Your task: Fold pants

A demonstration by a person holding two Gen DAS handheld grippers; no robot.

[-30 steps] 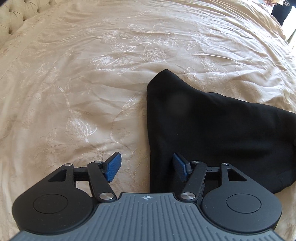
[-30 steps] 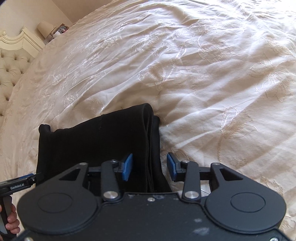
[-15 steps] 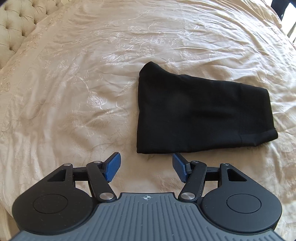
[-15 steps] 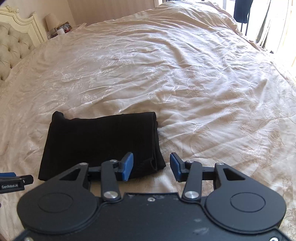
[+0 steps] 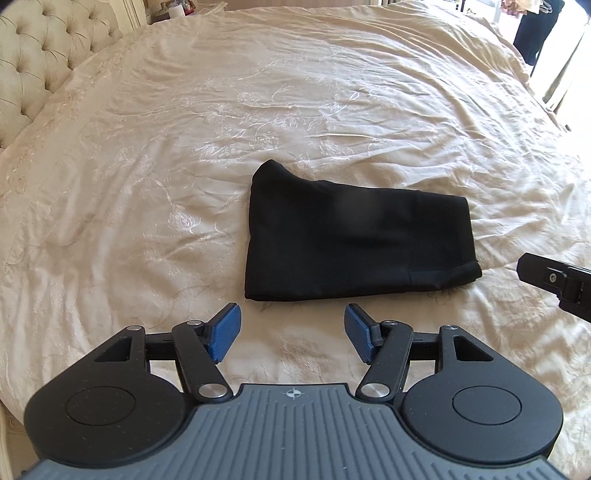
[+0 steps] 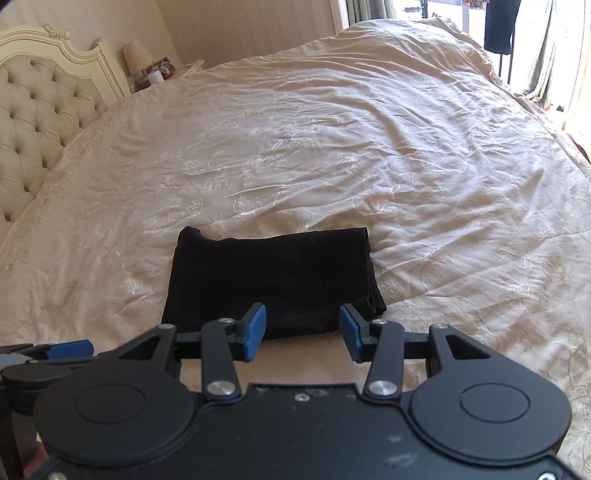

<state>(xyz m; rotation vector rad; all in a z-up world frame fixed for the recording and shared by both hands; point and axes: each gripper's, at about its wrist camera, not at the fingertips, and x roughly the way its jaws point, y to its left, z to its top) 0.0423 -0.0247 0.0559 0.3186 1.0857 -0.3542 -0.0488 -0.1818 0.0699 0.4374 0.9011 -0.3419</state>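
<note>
The black pants (image 5: 354, 236) lie folded into a compact rectangle on the cream bedspread (image 5: 295, 110), with a rounded corner at the far left. My left gripper (image 5: 291, 321) hangs above the bed just short of the pants' near edge, open, with nothing between its blue pads. From the right wrist the pants (image 6: 273, 273) lie just beyond my right gripper (image 6: 301, 325), which is also open and empty above the bedspread (image 6: 332, 147). The right gripper's tip (image 5: 554, 280) shows at the left view's right edge. The left gripper's blue pad (image 6: 70, 349) shows at the lower left of the right view.
A tufted cream headboard (image 6: 33, 122) closes the bed's left side. Beyond it stands a nightstand with a lamp (image 6: 138, 55). A dark garment (image 6: 500, 26) hangs by the curtained window at the far right. The embroidered bedspread spreads wide around the pants.
Both grippers have risen and drawn back from the pants, which now lie whole and farther off in both views. The right gripper's jaws stand a little wider than a second ago.
</note>
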